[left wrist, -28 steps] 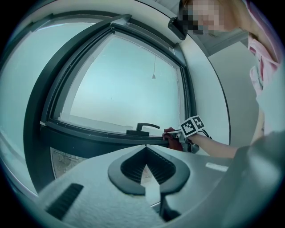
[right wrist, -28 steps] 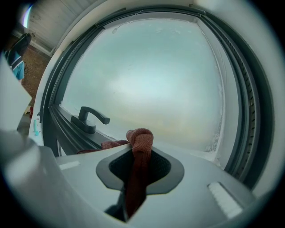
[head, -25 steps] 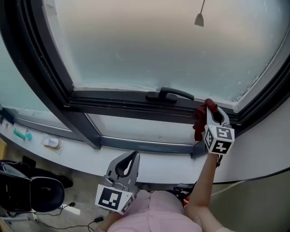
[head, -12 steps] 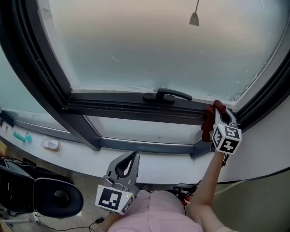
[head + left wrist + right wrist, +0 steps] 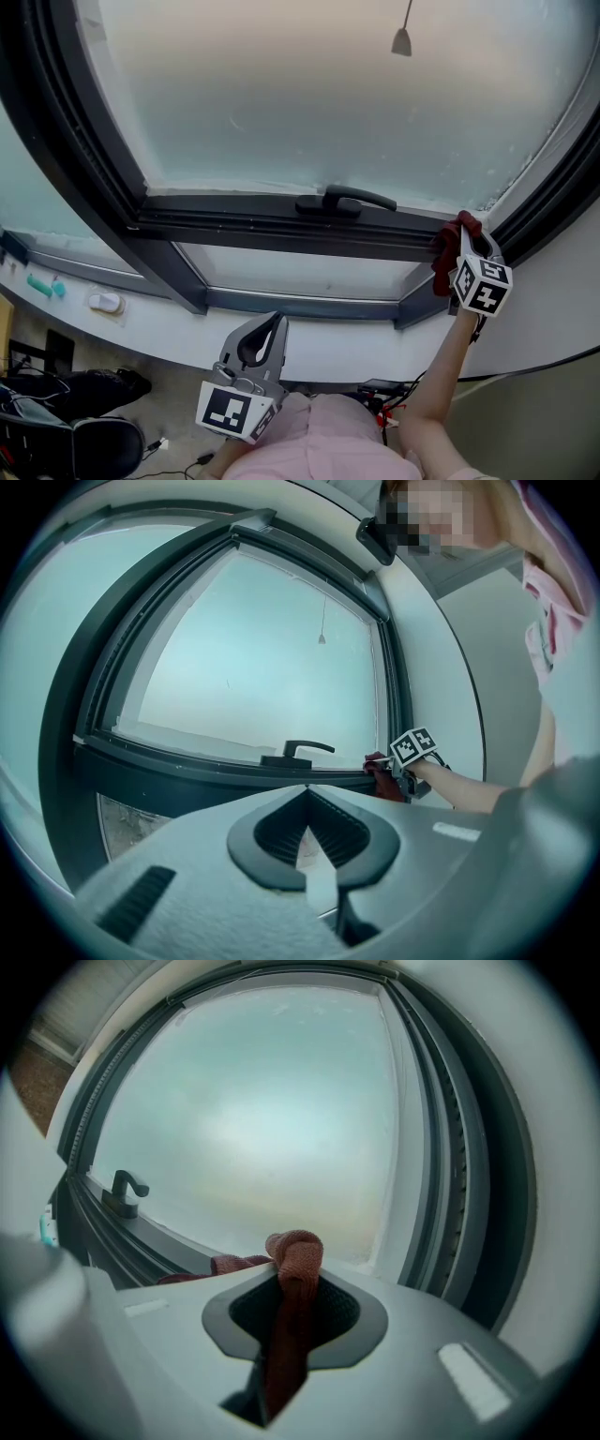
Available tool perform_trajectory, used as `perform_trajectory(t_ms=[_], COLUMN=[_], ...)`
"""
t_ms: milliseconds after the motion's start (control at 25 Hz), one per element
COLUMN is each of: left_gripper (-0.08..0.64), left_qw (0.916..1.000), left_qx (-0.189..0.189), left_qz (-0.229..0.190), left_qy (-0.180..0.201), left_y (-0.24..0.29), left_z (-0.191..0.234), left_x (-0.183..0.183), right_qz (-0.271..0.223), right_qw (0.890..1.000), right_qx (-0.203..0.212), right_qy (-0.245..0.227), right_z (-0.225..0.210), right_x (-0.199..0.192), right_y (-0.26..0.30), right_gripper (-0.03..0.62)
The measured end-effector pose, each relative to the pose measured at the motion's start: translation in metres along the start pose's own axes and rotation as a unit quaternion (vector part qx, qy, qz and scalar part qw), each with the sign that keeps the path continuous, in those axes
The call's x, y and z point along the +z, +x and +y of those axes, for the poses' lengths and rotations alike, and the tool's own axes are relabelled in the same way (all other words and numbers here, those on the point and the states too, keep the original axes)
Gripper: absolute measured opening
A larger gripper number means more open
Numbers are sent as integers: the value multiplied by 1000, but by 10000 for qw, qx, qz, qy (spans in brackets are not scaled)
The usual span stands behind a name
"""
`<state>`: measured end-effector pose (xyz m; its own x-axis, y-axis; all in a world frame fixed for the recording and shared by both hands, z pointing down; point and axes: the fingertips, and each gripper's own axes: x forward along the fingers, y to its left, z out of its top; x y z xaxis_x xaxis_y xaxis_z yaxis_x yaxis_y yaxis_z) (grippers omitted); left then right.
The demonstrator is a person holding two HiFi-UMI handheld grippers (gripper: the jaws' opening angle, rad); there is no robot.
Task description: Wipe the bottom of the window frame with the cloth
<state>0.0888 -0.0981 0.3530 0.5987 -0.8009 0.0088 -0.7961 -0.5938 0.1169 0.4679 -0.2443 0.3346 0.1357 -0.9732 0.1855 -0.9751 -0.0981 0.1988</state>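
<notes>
A dark red cloth (image 5: pixel 443 260) is pinched in my right gripper (image 5: pixel 467 236), which is shut on it and presses it on the dark bottom rail of the window frame (image 5: pixel 253 219), close to the right corner. In the right gripper view the cloth (image 5: pixel 296 1258) bunches out past the jaws, with the rail (image 5: pixel 141 1230) running off to the left. My left gripper (image 5: pixel 271 325) hangs low by the person's body, shut with nothing in it. Its own view has the left gripper (image 5: pixel 306 810) facing the window, with the cloth (image 5: pixel 383 780) far off at the right.
A black window handle (image 5: pixel 343 199) sits mid-rail, left of the cloth. A blind-cord pull (image 5: pixel 401 40) hangs before the glass. The white sill (image 5: pixel 328 339) curves below, with a white object (image 5: pixel 106 298) and a teal item (image 5: pixel 45 285) at its left. A black chair (image 5: pixel 89 442) stands below left.
My right gripper has slid the cloth to the right along the bottom rail, towards the right corner. The left gripper has stayed where it was.
</notes>
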Motion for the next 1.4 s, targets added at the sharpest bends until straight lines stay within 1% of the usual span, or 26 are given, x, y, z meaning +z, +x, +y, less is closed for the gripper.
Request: perform_trajectory(t_ms=[440, 720, 880, 920, 960, 1040, 1080, 1120, 1200, 1240, 1320, 1400], left_gripper=[-5, -5, -5, -5, -5, -5, -5, -5, -5, -5, -5, -5], left_qw=[10000, 10000, 10000, 10000, 10000, 9999, 9999, 9999, 9999, 9999, 9999, 9998], left_qx=[-15, -11, -2, -1, 0, 3, 8, 13, 8, -5, -51, -84], left_qz=[-5, 40, 34, 42, 52, 71, 81, 93, 111, 117, 124, 134], left_qy=[-7, -55, -59, -65, -71, -83, -88, -91, -91, -90, -91, -90], left_y=[6, 7, 5, 4, 4, 3, 3, 2, 2, 2, 3, 2], left_z=[2, 5, 7, 7, 7, 8, 9, 9, 10, 10, 8, 7], left_x=[1, -2, -2, -3, -4, -5, -5, -6, -7, -7, -7, -7], right_qz=[129, 112, 27, -51, -177, -545, -744, -931, -1294, -1483, -1767, -1811], right_qw=[9986, 9979, 9975, 9976, 9974, 9937, 9907, 9890, 9878, 9867, 9839, 9825], right_qx=[-486, -618, -701, -692, -643, -484, -445, -456, -494, -425, -58, 445], right_qy=[167, 178, 37, 86, 262, 854, 1046, 1060, 718, 521, 244, 34], right_z=[-44, -52, -51, -50, -49, -45, -41, -34, -9, 9, 54, 102], right_x=[-9, -10, -8, -7, -6, 1, 7, 15, 36, 46, 63, 71], right_y=[2, 3, 2, 1, -2, -14, -23, -34, -56, -65, -75, -74], right_gripper=[61, 61, 63, 63, 63, 63, 63, 63, 63, 63, 63, 63])
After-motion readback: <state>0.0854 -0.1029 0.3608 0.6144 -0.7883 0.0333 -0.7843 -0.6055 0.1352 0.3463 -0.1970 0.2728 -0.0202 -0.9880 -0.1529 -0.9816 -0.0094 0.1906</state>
